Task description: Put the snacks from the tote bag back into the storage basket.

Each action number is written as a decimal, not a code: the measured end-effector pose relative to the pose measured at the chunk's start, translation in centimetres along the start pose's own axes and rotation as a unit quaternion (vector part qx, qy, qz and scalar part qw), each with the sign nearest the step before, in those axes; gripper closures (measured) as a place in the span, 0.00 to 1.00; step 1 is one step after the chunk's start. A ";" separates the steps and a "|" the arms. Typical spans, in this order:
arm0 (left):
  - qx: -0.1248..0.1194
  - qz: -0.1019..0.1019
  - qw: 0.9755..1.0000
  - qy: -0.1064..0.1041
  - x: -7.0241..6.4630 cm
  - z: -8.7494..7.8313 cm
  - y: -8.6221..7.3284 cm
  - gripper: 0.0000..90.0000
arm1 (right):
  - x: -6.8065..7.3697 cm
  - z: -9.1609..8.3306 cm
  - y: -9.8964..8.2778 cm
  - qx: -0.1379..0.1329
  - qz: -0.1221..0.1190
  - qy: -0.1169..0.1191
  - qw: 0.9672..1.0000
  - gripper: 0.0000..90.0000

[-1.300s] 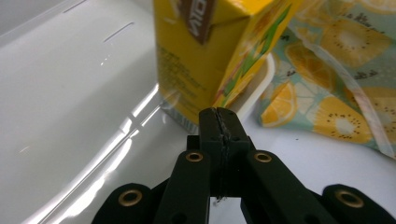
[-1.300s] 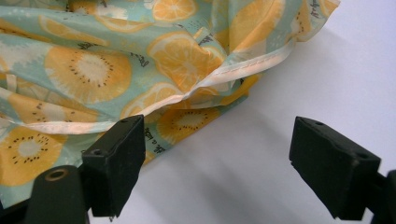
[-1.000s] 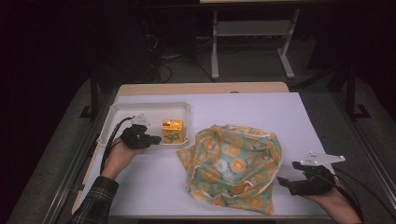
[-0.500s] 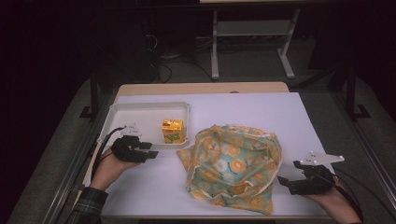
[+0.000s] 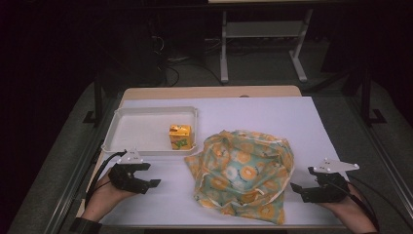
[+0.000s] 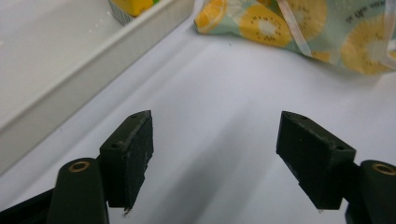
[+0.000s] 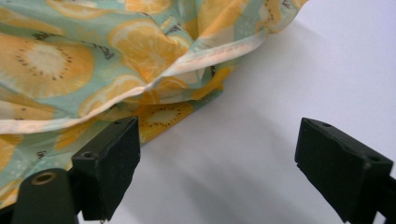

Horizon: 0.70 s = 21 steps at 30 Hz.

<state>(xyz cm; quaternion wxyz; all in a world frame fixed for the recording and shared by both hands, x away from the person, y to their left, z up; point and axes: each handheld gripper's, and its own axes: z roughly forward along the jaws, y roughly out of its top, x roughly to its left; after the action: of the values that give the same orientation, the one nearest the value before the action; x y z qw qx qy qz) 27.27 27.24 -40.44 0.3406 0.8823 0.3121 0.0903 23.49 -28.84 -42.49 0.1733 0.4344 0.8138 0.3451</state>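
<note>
The carton (image 6: 132,5) in the tray (image 6: 70,88) is cut off by the top edge.

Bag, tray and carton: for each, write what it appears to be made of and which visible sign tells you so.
Bag: thin woven cloth, probably; it lies crumpled in soft folds, with a printed citrus and kiwi pattern and stitched pale edging.
Tray: white rigid plastic, most likely; smooth moulded walls with a faint sheen.
Carton: printed coated card, it seems; boxy shape with sharp edges, orange and green print.
</note>
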 end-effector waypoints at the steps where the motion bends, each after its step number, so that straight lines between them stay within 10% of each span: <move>1: -0.001 -0.003 1.000 0.001 -0.2 -0.1 -0.3 0.28 | -0.1 0.0 0.0 0.001 0.000 -0.001 1.000 0.16; 21: 0.004 0.002 1.000 0.017 -1.3 -0.3 -3.6 0.16 | -0.3 1.3 -0.7 0.016 -0.004 -0.008 1.000 0.15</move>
<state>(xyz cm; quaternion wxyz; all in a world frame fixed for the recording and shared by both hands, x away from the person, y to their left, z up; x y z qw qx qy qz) 24.36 28.64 -42.47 0.3314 0.8825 0.3169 0.1047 23.99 -28.83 -43.95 0.1738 0.4367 0.8193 0.3283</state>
